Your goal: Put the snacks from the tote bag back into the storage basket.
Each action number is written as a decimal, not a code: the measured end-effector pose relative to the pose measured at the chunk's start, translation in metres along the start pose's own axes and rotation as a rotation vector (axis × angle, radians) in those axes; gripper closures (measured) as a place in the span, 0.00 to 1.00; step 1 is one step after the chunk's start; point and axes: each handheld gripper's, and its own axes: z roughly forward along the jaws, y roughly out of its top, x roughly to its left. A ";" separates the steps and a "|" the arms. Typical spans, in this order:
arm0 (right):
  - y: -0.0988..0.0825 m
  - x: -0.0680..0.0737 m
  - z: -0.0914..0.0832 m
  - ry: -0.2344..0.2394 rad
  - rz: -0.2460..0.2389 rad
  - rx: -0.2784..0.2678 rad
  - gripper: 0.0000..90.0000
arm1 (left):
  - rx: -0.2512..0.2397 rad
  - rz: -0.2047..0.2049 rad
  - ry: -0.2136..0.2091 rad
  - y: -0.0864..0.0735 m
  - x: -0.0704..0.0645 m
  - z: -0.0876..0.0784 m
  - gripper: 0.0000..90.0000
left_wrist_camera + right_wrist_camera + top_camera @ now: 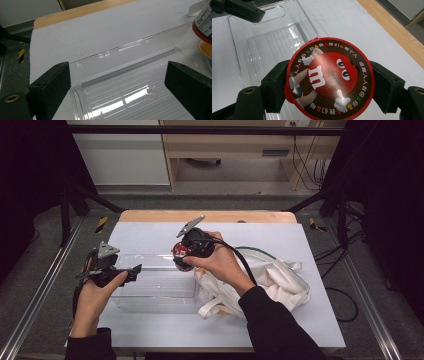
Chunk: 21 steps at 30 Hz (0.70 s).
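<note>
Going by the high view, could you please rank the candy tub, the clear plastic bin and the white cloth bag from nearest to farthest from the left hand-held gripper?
From the left hand-held gripper:
1. Clear plastic bin, directly at its jaws, table centre.
2. Candy tub, clamped in the right hand-held gripper over the bin's far right corner.
3. White cloth bag, on the table's right.

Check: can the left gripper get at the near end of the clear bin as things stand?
Probably yes. The left gripper is open, its jaws either side of the clear bin end wall, nothing between. The right gripper holds the candy tub over the far end.

sleeves point(280, 330): black, long | grippers point(131, 271): black, blocky jaws, brass screw holes | plates point(107, 249): grey, three-cornered | cable point(245, 262): black
</note>
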 end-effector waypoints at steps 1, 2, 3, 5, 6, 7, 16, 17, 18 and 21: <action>0.000 0.001 0.001 0.003 -0.005 0.002 0.28 | 0.000 0.001 0.000 0.000 0.000 0.000 0.07; -0.001 0.002 0.002 0.005 -0.005 -0.001 0.28 | 0.000 0.000 -0.001 0.000 0.000 0.000 0.07; -0.001 0.002 0.002 0.007 -0.006 0.003 0.28 | 0.000 0.000 0.000 0.000 0.001 -0.001 0.07; -0.001 0.004 0.004 0.011 -0.008 0.004 0.28 | -0.001 0.000 -0.001 0.000 0.001 -0.001 0.07; 0.000 0.004 0.005 0.012 -0.006 0.003 0.28 | -0.005 0.001 0.001 0.000 0.001 -0.001 0.07; 0.000 0.005 0.005 0.014 -0.010 0.003 0.28 | -0.005 0.001 -0.001 0.000 0.001 -0.001 0.07; -0.005 0.013 0.014 0.030 -0.020 0.021 0.28 | 0.002 0.004 -0.002 0.000 0.001 -0.001 0.07; -0.006 0.014 0.015 0.032 -0.022 0.026 0.28 | 0.003 0.005 -0.002 0.000 0.001 -0.001 0.07; -0.007 0.014 0.016 0.032 -0.021 0.028 0.28 | 0.003 0.004 -0.002 0.000 0.001 -0.001 0.07; -0.010 0.014 0.018 0.036 -0.016 0.031 0.28 | 0.005 0.006 -0.002 0.000 0.001 -0.001 0.07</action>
